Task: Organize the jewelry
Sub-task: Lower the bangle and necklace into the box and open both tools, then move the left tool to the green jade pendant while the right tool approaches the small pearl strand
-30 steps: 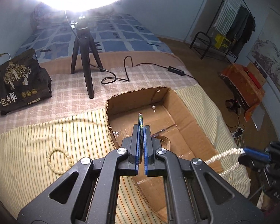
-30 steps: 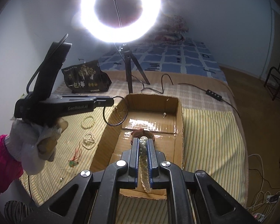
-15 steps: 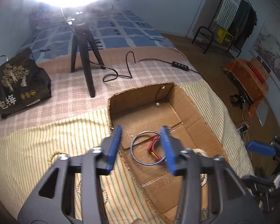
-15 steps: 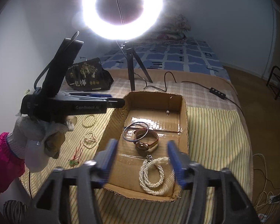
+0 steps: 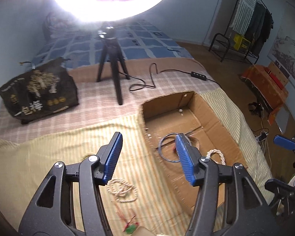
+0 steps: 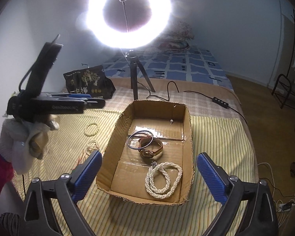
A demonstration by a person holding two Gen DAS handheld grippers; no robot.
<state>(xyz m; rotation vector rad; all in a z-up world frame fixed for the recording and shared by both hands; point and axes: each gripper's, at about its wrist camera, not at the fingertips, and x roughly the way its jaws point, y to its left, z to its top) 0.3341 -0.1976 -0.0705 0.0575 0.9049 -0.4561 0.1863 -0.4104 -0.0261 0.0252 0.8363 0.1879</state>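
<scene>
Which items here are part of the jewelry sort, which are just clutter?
Job:
cardboard box
pearl necklace
gold watch
dark bangle
bead bracelet
small pearl strand
red-string green charm

Clutter:
ring light
tripod
black printed bag
cable with inline switch

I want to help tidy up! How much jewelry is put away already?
Done: the pearl necklace, watch and bangle lie in the box. In hand: nothing, both hand-held grippers have just been opening, empty. Left: two bead bracelets and a red-string charm on the bedspread.
</scene>
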